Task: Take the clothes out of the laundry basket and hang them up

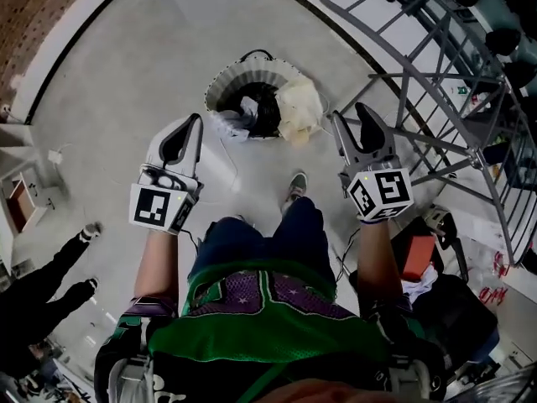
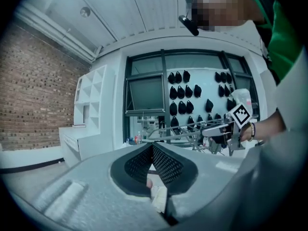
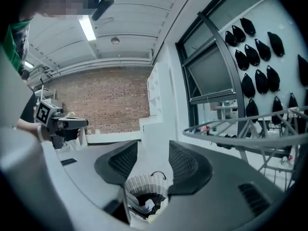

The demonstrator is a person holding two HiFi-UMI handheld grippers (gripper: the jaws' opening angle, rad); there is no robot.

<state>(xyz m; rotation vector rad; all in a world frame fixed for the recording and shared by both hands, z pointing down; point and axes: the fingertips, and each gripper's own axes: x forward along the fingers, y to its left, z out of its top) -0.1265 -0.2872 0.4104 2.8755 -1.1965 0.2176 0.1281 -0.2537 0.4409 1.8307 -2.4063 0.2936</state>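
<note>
The white pleated laundry basket stands on the grey floor ahead of my feet. It holds dark, white and cream clothes, and a cream piece hangs over its right rim. My left gripper hovers above the floor left of the basket, shut and empty; its pads meet in the left gripper view. My right gripper is to the basket's right, open with nothing held. The basket shows low between its spread jaws in the right gripper view.
A grey metal drying rack stands at the right, also seen as a rack in the right gripper view. A person in black is at the lower left. A dark bag and a red thing lie right of me.
</note>
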